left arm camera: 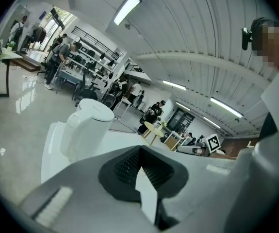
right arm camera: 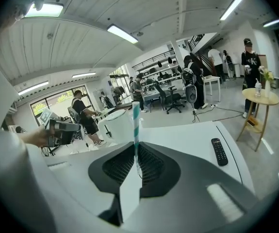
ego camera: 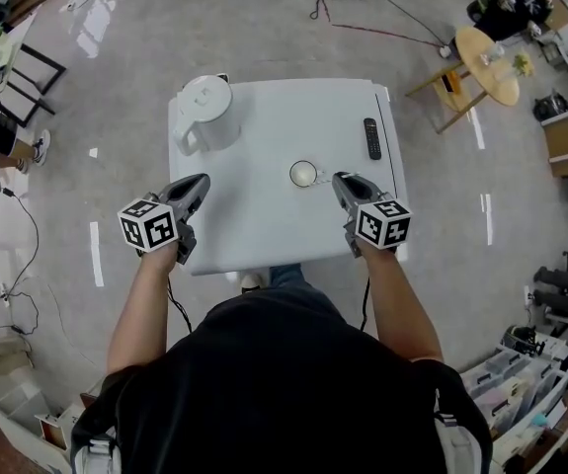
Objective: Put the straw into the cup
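Head view: looking down on a smooth white bench (ego camera: 284, 107) with rounded corners. Near its middle, a small round cup (ego camera: 303, 174), pale, mouth up. Just right of the cup, the right claw (ego camera: 341, 182), grey shell with black ribbed pads. Left of the cup and well apart from it, the left claw (ego camera: 199, 186). Behind and left of the cup, a white lidded kettle (ego camera: 207, 114) with a handle. Behind and right of the cup, a slim black remote (ego camera: 371, 137).

Right gripper view: right claw clamped on a thin tubular straw (right arm camera: 136, 123), striped teal and white, upright, pinched low between the pads, most of its length rising past the tips. Not in the cup.

Left gripper view: left claw pressed together on nothing.

Straw too thin to make out from the head view, its lower end hidden between the pads. Cup out of sight in both gripper views.
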`<state>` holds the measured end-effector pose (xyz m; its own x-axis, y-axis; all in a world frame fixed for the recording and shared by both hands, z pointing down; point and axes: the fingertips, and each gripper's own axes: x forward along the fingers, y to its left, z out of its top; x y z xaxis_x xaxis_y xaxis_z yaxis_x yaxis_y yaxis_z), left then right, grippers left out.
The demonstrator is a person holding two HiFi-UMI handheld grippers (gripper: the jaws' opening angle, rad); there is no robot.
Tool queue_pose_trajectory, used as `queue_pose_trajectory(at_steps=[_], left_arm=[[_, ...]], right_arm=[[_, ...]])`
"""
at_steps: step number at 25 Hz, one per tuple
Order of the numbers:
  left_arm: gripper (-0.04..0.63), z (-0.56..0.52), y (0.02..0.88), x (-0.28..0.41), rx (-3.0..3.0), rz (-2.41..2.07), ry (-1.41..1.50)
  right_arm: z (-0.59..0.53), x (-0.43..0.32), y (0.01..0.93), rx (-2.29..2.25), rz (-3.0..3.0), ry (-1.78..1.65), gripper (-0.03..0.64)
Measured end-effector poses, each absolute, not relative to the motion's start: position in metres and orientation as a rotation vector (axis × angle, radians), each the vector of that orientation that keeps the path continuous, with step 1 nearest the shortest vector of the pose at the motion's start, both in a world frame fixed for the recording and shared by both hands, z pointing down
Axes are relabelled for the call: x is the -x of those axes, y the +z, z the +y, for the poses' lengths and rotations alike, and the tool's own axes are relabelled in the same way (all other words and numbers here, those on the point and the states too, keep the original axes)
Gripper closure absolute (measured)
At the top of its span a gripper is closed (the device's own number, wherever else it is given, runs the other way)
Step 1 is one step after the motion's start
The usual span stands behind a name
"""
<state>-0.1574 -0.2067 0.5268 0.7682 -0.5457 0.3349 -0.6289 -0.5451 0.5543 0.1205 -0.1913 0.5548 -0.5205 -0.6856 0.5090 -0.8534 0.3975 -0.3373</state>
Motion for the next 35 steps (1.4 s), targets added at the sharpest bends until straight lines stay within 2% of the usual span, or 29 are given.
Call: queue_pose_trajectory(at_steps=[35], left_arm=[[0.594,-0.216,0.561,0.125,-2.213,-0.886,0.237]], right_arm=[[-0.227,-0.123,0.609,-1.188,-2.371,0.906,0.565]])
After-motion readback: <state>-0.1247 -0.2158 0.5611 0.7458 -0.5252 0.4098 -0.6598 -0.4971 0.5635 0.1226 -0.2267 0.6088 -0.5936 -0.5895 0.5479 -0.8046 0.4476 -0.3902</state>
